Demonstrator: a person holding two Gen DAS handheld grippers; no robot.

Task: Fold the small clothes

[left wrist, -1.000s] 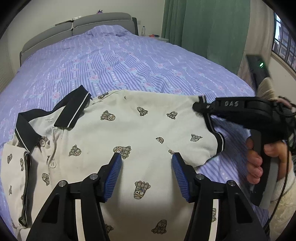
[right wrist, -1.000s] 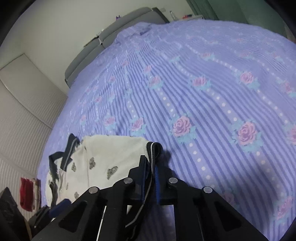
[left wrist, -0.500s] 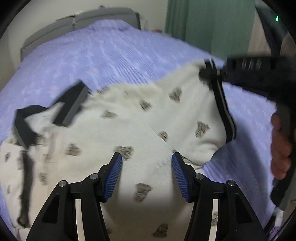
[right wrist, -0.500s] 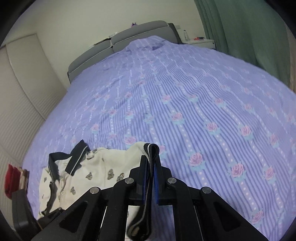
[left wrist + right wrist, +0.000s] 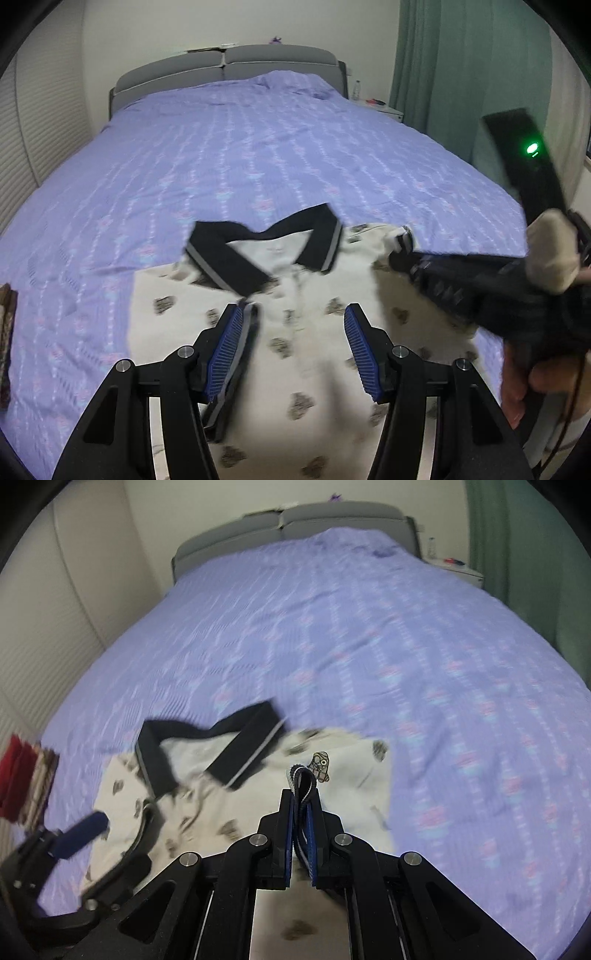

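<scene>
where the cream polo shirt (image 5: pixel 303 332) lies at the bed's near edge, collar (image 5: pixel 258 251) pointing to the headboard, the right gripper (image 5: pixel 302 805) pinches its dark-trimmed sleeve cuff (image 5: pixel 301 775); the left gripper (image 5: pixel 291 347) hangs spread above the placket, purple bedspread (image 5: pixel 258 147) beyond.

The shirt (image 5: pixel 306 332) lies on the near part of the bed (image 5: pixel 258 147), collar (image 5: pixel 258 251) toward the headboard (image 5: pixel 229 66), with the left tool (image 5: pixel 291 343) spread over its middle, the right tool (image 5: pixel 302 812) clamped on its sleeve cuff (image 5: pixel 301 775), and folded clothes (image 5: pixel 26 779) at the bed's left edge.
</scene>
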